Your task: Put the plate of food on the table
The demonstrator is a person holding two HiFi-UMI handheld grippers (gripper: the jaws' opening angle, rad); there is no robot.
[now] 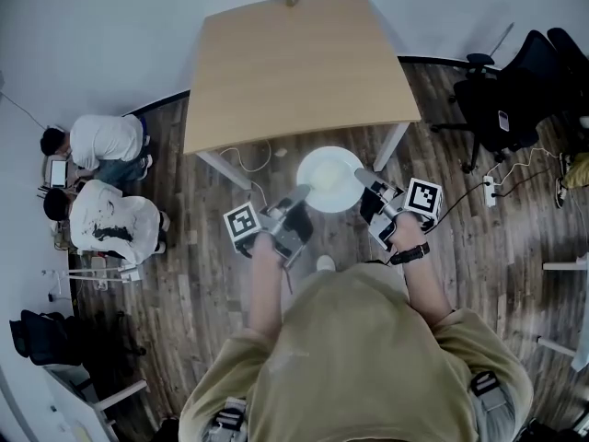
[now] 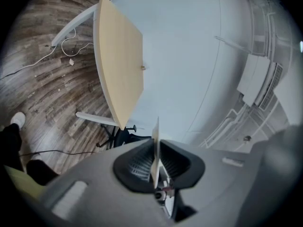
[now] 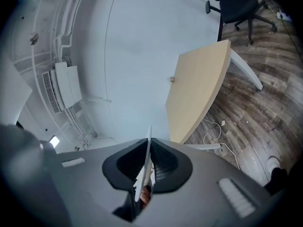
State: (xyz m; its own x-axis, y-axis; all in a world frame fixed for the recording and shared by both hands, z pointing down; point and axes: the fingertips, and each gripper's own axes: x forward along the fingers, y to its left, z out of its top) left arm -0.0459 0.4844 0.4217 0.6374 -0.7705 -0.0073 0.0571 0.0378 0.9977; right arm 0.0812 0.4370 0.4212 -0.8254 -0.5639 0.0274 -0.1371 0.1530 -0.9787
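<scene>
Pale wood desk [image 1: 294, 63] in upper centre, top bare, against a white wall. White plate [image 1: 329, 180] sits mid-frame, just below the desk's near edge and over the dark plank floor [image 1: 212, 256]. Left tool [image 1: 302, 193] and right tool [image 1: 362, 176] each clamped on opposite plate rims. Office chair [image 1: 502, 104] upper right; two people [image 1: 110, 182] at left edge.

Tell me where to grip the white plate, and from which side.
Take the plate by its thin rim, at opposite edges: left hand-held gripper from its left, right hand-held gripper from its right, jaws above and below the lip. It is wide and shallow, so one pinch would probably let it tip. Both are shut on the rim like that.
</scene>
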